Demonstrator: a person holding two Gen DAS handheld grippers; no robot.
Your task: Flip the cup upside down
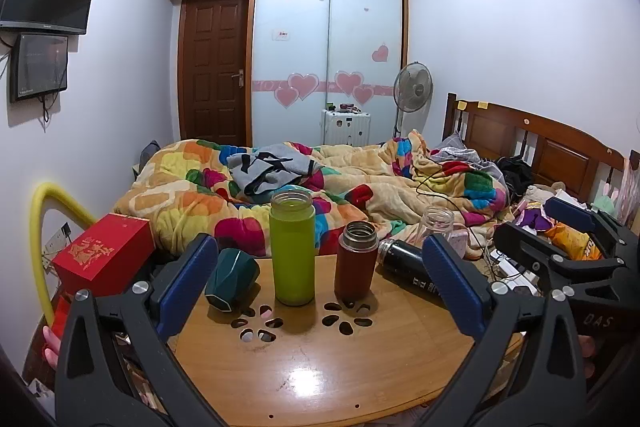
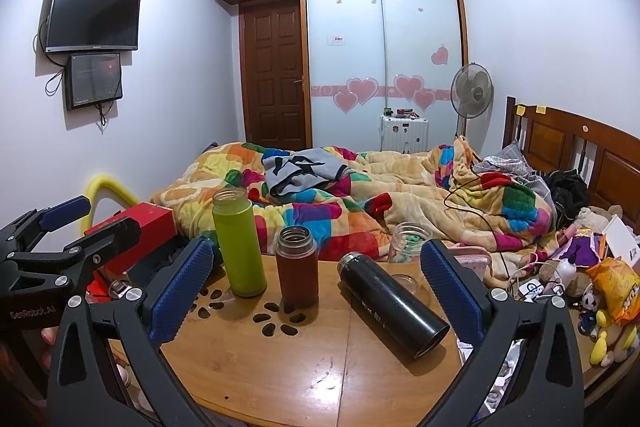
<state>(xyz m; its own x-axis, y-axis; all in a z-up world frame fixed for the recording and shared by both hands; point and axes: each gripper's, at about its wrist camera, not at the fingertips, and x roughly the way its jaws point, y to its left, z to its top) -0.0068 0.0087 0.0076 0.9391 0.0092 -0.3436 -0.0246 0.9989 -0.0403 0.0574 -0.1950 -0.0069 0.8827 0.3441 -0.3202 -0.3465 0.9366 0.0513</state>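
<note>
On a small wooden table (image 1: 320,367) stand an upright lime-green cup (image 1: 293,247) and an upright dark red cup (image 1: 356,261), both with open mouths up. A black flask (image 2: 394,305) lies on its side at the right, also visible in the left wrist view (image 1: 408,273). A dark teal faceted cup (image 1: 231,277) lies tilted at the table's left. My left gripper (image 1: 320,283) is open and empty, its fingers framing the cups from the near side. My right gripper (image 2: 316,291) is open and empty, around the black flask's near side without touching it.
A clear glass jar (image 2: 408,243) stands at the table's far right edge. A red box (image 1: 102,255) and a yellow tube (image 1: 44,227) sit left of the table. A bed with a colourful quilt (image 1: 320,187) lies behind. Cables and toys (image 2: 592,291) clutter the right.
</note>
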